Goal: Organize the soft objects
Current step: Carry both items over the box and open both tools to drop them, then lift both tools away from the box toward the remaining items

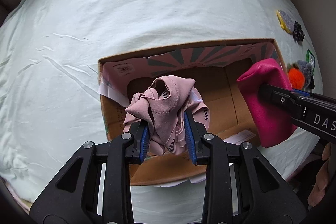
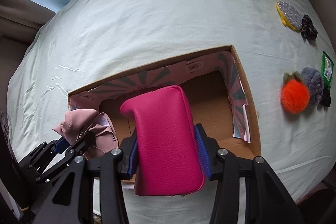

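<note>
While over the box (image 2: 247,98), my right gripper (image 2: 168,152) clamps the pink pouch (image 2: 166,140), long axis pointing away; left gripper (image 1: 168,131) grips bunched cloth (image 1: 161,106).

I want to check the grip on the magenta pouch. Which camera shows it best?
The right wrist view: the magenta pouch fills the centre, clamped between the right gripper pads over the cardboard box. The left wrist view shows it sidelong at the right edge, partly hidden by a finger.

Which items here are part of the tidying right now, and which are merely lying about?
In play: left gripper holding pink cloth; right gripper holding magenta pouch; cardboard box.
Lying about: orange pompom, grey pompom, glitter pad, green packet.
</note>
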{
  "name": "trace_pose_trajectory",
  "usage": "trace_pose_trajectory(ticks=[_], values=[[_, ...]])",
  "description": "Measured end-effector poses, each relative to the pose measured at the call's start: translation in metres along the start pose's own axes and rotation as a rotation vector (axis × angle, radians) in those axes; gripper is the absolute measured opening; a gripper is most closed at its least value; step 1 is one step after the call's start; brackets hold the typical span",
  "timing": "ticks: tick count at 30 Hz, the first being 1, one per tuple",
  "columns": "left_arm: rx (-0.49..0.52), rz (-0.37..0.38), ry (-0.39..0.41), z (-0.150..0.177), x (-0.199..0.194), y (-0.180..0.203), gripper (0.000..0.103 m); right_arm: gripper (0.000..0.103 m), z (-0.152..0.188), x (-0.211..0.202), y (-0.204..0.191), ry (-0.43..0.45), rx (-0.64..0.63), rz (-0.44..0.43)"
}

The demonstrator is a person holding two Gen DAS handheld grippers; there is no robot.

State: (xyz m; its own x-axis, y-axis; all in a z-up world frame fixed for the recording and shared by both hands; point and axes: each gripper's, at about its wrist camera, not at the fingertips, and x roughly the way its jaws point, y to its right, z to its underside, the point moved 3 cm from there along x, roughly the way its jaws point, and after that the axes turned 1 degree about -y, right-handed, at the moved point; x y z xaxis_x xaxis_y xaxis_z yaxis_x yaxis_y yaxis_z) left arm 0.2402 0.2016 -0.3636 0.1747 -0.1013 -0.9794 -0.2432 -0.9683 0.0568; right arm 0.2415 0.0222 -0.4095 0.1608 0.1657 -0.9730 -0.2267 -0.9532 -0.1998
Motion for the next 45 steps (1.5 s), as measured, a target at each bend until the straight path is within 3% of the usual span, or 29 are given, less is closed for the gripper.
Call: trace_pose_trajectory(ticks=[9, 10, 13, 14, 15, 17, 26, 39, 45], values=[[0.039, -0.008, -0.094, -0.012, 0.038, 0.005, 0.027, 0.044, -0.020, 0.045, 0.008, -0.081, 0.027, 0.024], [0.038, -0.004, -0.095, -0.014, 0.040, 0.005, 0.035, 0.044, -0.022, 0.049, 0.009, -0.090, 0.026, 0.022], [0.050, 0.006, -0.048, -0.016, 0.035, 0.006, 0.102, 0.048, -0.024, 0.059, 0.010, -0.097, 0.000, 0.039], [0.062, -0.021, -0.043, -0.016, 0.034, 0.007, 0.103, 0.056, -0.025, 0.062, 0.009, -0.105, -0.017, 0.052], [0.071, -0.031, -0.030, -0.016, 0.031, 0.008, 0.103, 0.072, -0.026, 0.064, 0.010, -0.107, -0.028, 0.057], [0.082, -0.003, -0.034, -0.014, 0.029, 0.009, 0.103, 0.094, -0.026, 0.065, 0.012, -0.114, -0.037, 0.039], [0.042, -0.008, -0.034, -0.005, 0.017, 0.000, 0.103, 0.094, -0.020, 0.049, 0.019, -0.090, -0.044, 0.014], [0.023, -0.033, 0.098, 0.023, -0.055, -0.015, 0.103, 0.094, 0.009, -0.019, -0.003, 0.054, -0.087, 0.007], [-0.009, -0.043, 0.191, 0.038, -0.101, -0.026, 0.103, 0.094, 0.026, -0.065, -0.015, 0.170, -0.136, 0.005]])
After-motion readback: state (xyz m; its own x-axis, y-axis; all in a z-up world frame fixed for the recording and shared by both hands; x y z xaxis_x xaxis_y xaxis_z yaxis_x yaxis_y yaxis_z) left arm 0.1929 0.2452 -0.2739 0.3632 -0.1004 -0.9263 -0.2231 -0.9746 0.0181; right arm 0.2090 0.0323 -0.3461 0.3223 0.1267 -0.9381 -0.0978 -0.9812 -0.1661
